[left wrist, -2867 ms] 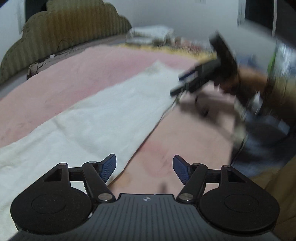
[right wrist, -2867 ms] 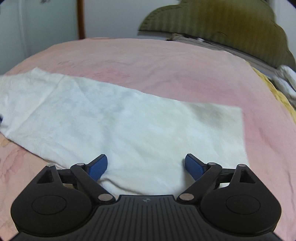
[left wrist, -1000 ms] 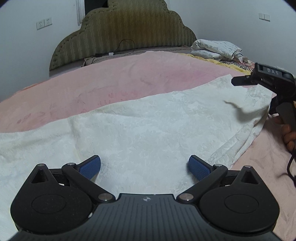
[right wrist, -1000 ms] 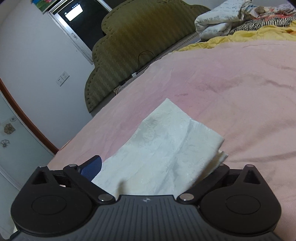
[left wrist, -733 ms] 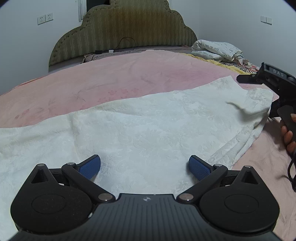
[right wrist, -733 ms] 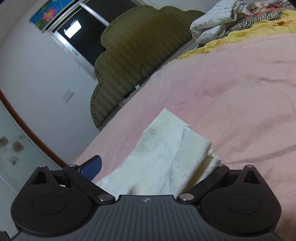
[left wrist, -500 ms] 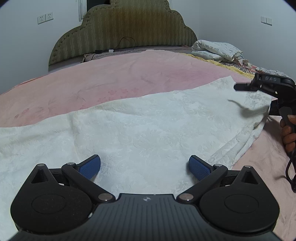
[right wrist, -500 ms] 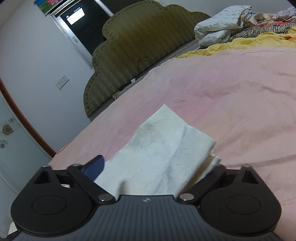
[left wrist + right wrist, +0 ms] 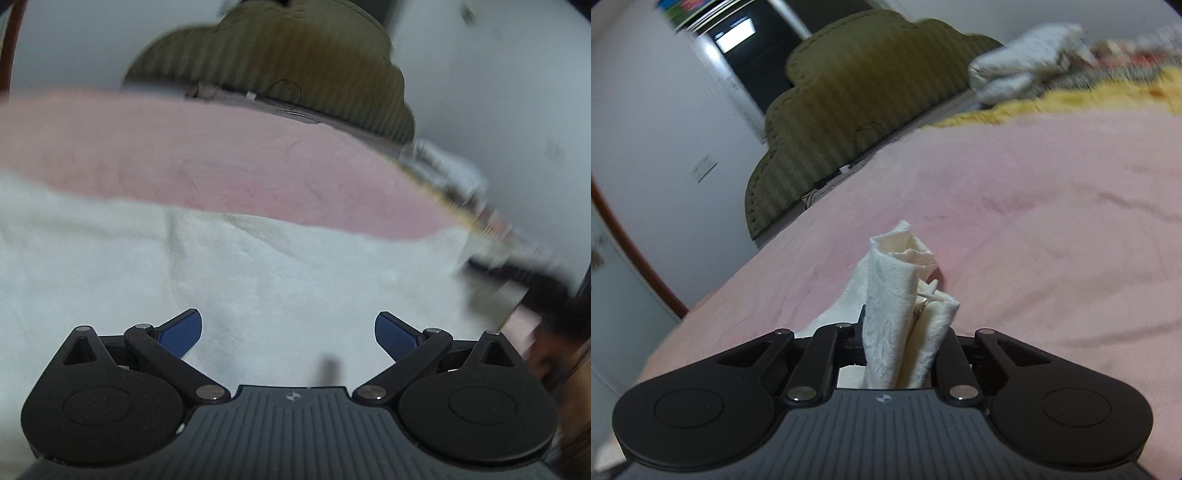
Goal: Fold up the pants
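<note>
Left gripper (image 9: 288,332) hovers low over the pants (image 9: 258,280), fingers spread wide, nothing between them. Right gripper (image 9: 903,332) has its fingers pressed together, pinching a bunched end of the white textured pants (image 9: 901,295). The pants lie spread across the pink bedcover (image 9: 221,158), near side; the view is blurred.

A bed covered by a pink sheet (image 9: 1052,229) carries white pants (image 9: 258,280) spread flat across its near side. A yellow blanket (image 9: 1108,96) and bundled white bedding (image 9: 1023,70) lie at the far edge, beside the olive headboard (image 9: 857,85).
</note>
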Available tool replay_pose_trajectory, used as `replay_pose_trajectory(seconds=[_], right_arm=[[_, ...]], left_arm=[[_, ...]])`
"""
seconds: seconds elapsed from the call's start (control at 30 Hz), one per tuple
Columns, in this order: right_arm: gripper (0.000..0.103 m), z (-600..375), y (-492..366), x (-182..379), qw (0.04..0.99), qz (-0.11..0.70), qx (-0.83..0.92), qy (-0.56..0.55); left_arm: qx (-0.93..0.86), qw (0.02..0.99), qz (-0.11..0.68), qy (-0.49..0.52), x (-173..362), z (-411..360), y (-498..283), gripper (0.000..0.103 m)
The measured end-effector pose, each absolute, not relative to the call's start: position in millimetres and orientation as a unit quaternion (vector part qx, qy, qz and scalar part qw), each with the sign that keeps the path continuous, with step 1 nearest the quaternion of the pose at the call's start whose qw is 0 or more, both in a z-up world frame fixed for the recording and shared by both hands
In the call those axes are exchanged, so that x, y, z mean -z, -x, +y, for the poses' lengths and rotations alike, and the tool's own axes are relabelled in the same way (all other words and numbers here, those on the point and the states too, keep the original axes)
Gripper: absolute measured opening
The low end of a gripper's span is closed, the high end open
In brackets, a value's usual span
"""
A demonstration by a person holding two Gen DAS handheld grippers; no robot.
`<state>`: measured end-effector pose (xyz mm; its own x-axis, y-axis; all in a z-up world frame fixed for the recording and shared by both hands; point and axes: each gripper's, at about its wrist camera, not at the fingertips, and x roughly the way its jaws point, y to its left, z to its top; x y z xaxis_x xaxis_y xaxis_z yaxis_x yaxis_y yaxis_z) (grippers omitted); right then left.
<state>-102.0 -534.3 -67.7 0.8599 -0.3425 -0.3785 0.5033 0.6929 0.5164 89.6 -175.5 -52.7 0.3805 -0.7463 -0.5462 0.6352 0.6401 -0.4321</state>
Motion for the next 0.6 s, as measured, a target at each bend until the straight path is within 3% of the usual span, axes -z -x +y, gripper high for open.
replay_pose_trajectory(seconds=[0.1,0.33,0.6], right_arm=[[0.012,-509.8,91.2,47.8,0.935,0.130,0.219,-0.246],[0.012,-436.8,50.6,18.5,0.971,0.140,0.163,-0.104],[0.012,-377.7,33.5,18.5,0.980,0.163,0.113,-0.007]], left_arm=[[0.422,0.775,0.431,0.185,53.9,-163.6,-113.4,0.101],[0.506,0.624,0.483,0.349,41.8,-187.8,-148.6,0.103],[0.500,0.646,0.506,0.275,39.5,-256.1,-146.8,0.102]])
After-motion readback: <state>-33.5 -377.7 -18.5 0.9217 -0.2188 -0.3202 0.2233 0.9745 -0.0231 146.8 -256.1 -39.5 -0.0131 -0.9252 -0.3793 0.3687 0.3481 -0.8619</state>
